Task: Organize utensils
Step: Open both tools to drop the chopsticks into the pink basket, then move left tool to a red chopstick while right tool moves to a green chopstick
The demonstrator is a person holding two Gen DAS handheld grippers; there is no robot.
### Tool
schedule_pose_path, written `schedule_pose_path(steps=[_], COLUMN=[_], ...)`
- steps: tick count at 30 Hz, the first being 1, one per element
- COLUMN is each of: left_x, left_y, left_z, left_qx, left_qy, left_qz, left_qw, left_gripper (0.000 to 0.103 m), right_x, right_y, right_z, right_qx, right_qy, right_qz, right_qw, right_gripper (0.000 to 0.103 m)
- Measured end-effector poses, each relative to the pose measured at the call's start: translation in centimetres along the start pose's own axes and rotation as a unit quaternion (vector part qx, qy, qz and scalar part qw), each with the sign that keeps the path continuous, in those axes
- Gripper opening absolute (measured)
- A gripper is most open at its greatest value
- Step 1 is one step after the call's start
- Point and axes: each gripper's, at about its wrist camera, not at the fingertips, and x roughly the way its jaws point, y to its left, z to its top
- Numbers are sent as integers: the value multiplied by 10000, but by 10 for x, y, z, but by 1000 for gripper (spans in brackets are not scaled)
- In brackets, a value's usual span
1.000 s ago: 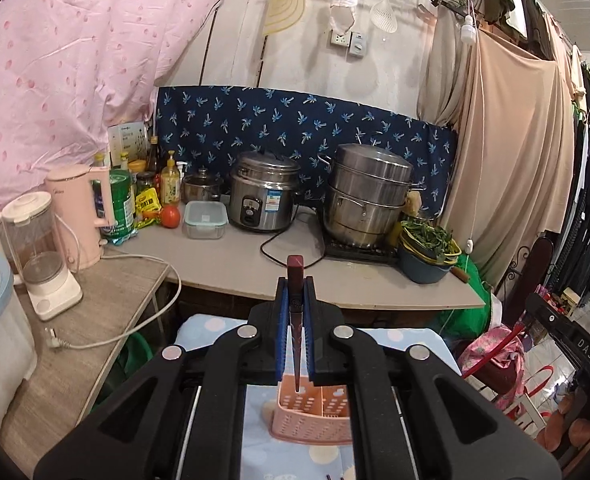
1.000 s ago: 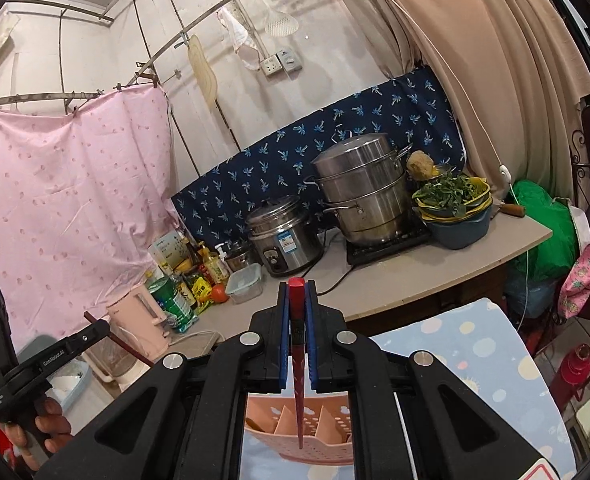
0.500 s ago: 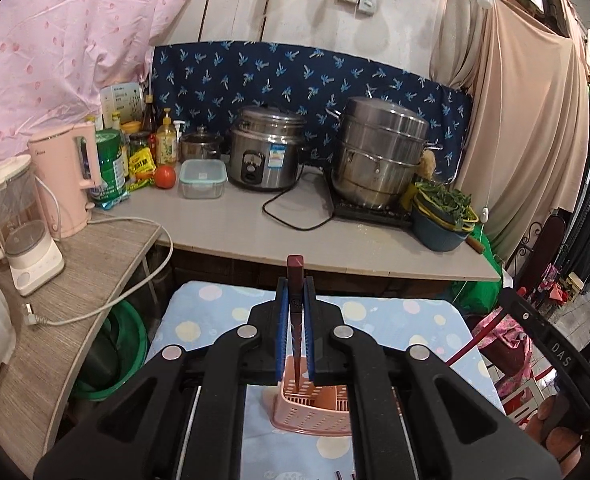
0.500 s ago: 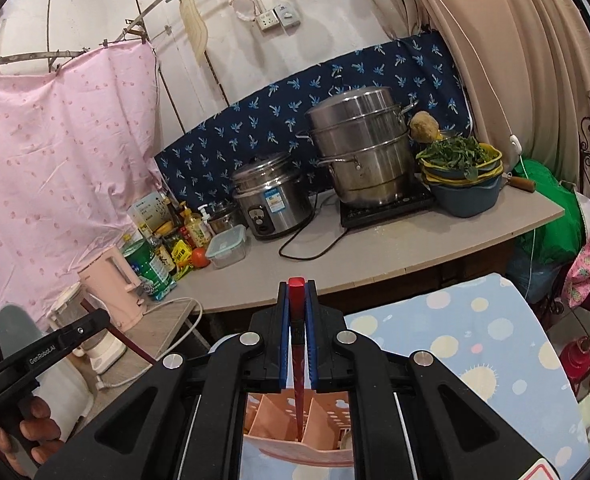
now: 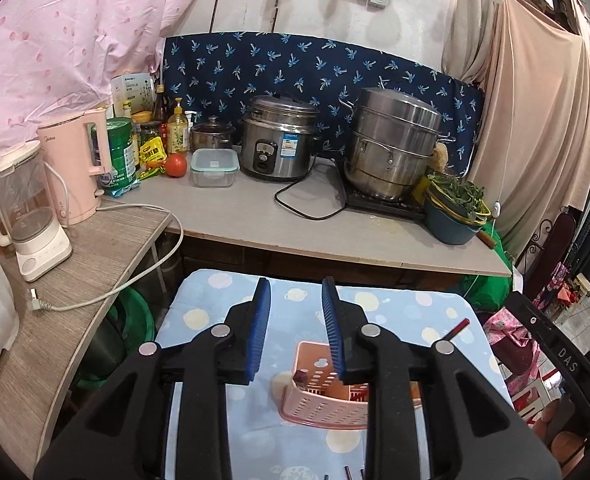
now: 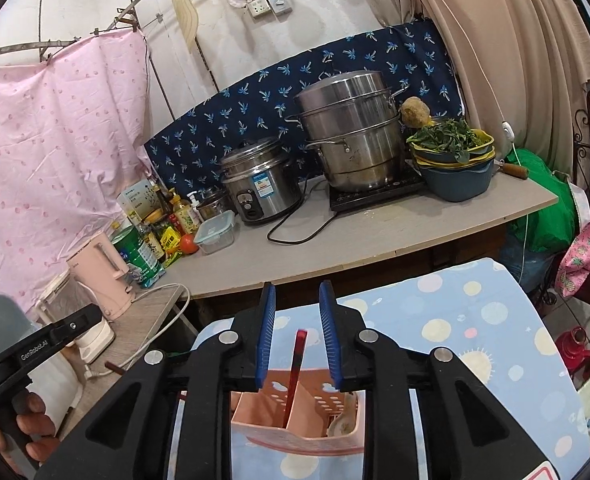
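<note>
Now both tools hang over the pink utensil caddy (image 6: pixel 295 420) on the dotted blue tablecloth (image 6: pixel 475 320), low centre of each view. Right gripper (image 6: pixel 295 312): jaws have just been opening, blue pads parted, and the red chopstick (image 6: pixel 296 364) stands free between them, touching neither pad, its lower end down in the caddy's left compartment. A pale spoon-like piece (image 6: pixel 341 420) sits in the right compartment, too hidden to name. Left gripper (image 5: pixel 297 320): jaws likewise just been opening, nothing pressed between the pads; a dark-tipped stick end (image 5: pixel 301 378) shows just inside the caddy (image 5: pixel 319 400) at its upper left corner. Another red-tipped stick (image 5: pixel 457 327) pokes up at the right of that view, by the other tool. Free cloth lies left and behind the caddy; the table's far edge runs close under the grey counter (image 5: pixel 255 216). On the counter: rice cooker (image 5: pixel 279 140), stacked steel pot (image 5: pixel 391 144), lidded clear box (image 5: pixel 214 162), bowl of greens (image 5: pixel 453 208). A person's hand (image 6: pixel 27 428) shows lower left in the right view.
</note>
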Motion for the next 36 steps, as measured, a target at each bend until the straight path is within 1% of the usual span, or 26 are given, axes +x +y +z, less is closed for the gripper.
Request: schedule_pose_path(steps=[8, 12, 16, 20, 28, 31, 33, 36], left_x=[-16, -30, -42, -49, -61, -66, -69, -71], left_y=[-1, 1, 3, 4, 6, 5, 7, 10], left_z=[-10, -21, -38, -64, -125, -150, -167, -192], left_qx=[39, 21, 63, 174, 268, 365, 367, 408], left_qy=[11, 28, 128, 302, 797, 967, 1148, 1400], left_qz=[4, -11, -29, 19, -59, -18, -56, -13], left_qw=[10000, 10000, 9999, 9994, 9964, 9946, 9927, 9893], left_gripper=[27, 27, 27, 27, 27, 27, 27, 27], right_x=[-23, -39, -57, -71, -96, -104, -109, -114], right_y=[0, 0, -2, -6, -16, -20, -25, -33], right_z=[-14, -30, -56, -85, -140, -162, -177, -203], right_qx=[-146, -247, -368, -429, -564, -597, -603, -546], right_qy=[163, 348, 562, 844, 1311, 1508, 1629, 1913], right_qz=[15, 21, -10, -89, -263, -345, -415, -471], right_qw=[9998, 9991, 9977, 9955, 9894, 9862, 9839, 9789], right_gripper=[24, 24, 24, 24, 24, 24, 24, 24])
